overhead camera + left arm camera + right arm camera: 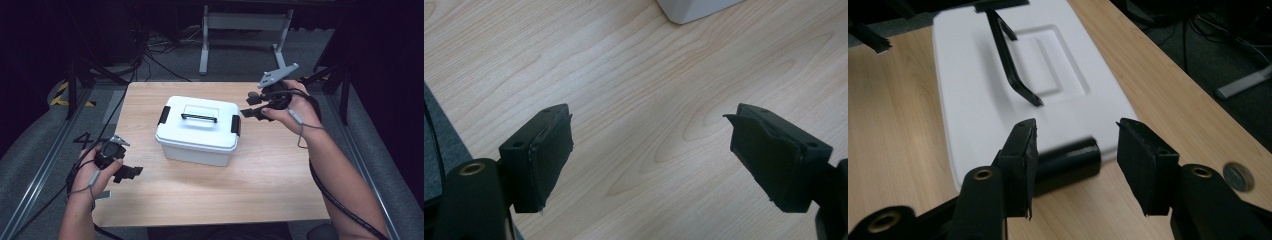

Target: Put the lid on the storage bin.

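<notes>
Here, right tool [1075,150] agape just off the box's [200,125] right-end latch [1068,162], left tool [651,150] wide over bare table [624,75].

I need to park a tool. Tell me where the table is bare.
Bare wood runs along the near edge of the table, between the white box and the person, and beside the left tongs. It is crowded by the box's right latch, where the right tongs hang.

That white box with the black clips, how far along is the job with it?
Early. The white box sits closed on the table, lid on and handle flat. The right gripper is open beside the right clip, not touching it. The left gripper waits open over bare wood. Both clips look still latched; unlatching and lifting the lid are probably left.
</notes>
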`<state>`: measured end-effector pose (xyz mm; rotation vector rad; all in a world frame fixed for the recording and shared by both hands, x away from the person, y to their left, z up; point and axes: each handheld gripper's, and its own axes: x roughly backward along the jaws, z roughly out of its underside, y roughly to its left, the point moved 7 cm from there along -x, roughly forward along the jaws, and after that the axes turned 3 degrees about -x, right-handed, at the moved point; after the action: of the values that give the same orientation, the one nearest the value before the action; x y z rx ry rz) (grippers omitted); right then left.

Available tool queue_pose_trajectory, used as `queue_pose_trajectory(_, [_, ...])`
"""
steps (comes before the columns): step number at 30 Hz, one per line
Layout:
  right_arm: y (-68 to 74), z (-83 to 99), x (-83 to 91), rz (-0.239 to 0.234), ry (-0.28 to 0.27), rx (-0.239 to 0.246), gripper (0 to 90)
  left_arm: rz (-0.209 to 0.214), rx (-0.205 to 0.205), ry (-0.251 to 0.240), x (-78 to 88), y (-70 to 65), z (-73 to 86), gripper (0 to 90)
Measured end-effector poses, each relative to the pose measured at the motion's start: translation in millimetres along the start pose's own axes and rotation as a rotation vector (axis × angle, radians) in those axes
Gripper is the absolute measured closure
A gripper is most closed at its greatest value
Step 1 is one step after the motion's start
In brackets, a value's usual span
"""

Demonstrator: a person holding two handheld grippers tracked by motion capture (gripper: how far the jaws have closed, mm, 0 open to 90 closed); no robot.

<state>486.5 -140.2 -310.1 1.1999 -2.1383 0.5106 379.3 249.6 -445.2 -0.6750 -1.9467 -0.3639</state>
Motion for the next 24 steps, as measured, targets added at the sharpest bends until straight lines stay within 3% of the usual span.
queue_pose_trajectory(4, [-19.6, 32.2, 19.8, 0.037, 0.005, -0.068, 51.3, 0.001, -0.001, 0.004, -2.0, 0.6, -2.0, 17.7])
queue_pose_trajectory(5, [-19.6, 32.2, 19.8, 0.037, 0.005, -0.068, 51.3, 0.001, -0.001, 0.004, -2.0, 0.6, -2.0, 17.7])
queue_pose_trajectory(13, [-49.2, 84.2, 37.6, 0.103, 0.013, -0.156, 46.6, 0.000, 0.011, -0.001, -2.1, 3.9, -1.5, 17.7])
queue_pose_trajectory(21, [-70.8, 130.4, 38.7, 0.128, 0.016, -0.232, 41.7, -0.001, 0.015, 0.007, -8.3, 6.2, -2.7, 17.7])
queue_pose_trajectory(24, [-75.3, 141.0, 37.5, 0.131, 0.014, -0.238, 41.4, 0.001, 0.018, 0.006, -8.9, 8.0, -1.7, 17.7])
